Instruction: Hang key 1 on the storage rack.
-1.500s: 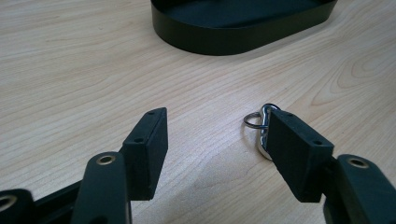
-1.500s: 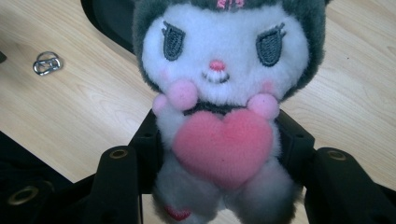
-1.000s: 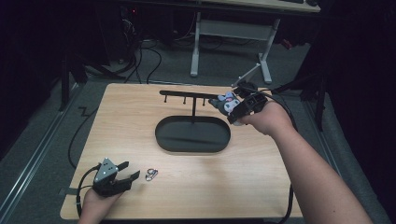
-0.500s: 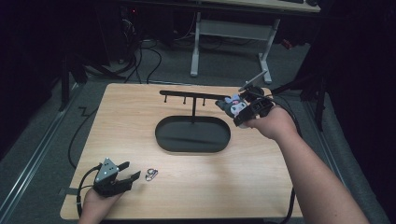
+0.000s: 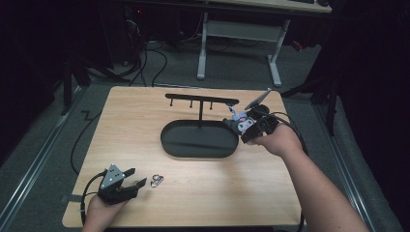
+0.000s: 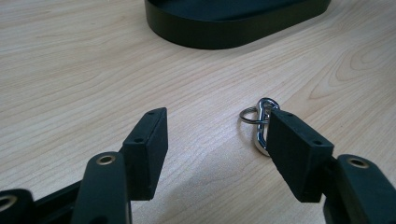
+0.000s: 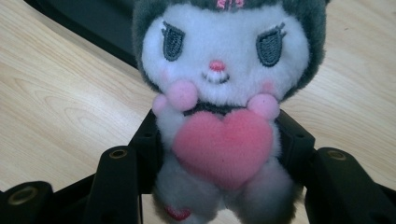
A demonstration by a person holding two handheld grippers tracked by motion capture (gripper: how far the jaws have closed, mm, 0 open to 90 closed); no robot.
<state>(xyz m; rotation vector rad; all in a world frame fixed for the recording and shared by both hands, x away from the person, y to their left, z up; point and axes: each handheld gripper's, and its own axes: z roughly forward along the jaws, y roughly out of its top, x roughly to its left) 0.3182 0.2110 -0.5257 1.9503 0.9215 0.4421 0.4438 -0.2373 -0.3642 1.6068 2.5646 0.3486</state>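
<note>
Clamping the plush toy (image 7: 219, 116) in your right gripper (image 5: 246, 126) beside the black tray (image 5: 179, 145), you next need its loop hooked onto the rack (image 5: 200, 100); your left gripper (image 6: 215, 154) rests agape.

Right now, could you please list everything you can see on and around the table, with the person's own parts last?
Table: one, light wood, centre of the high view.
Stand: one, black, oval base with a hook bar, mid-table.
Plush toy: one, white, grey and pink with a heart, gripped at the stand's right end.
Metal clip: one, silver, with a ring, on the table near the front left.
Desk: one, white-legged, behind the table.
Left hand-held gripper: black, open, beside the clip.
Right hand-held gripper: black, shut on the toy.
</note>
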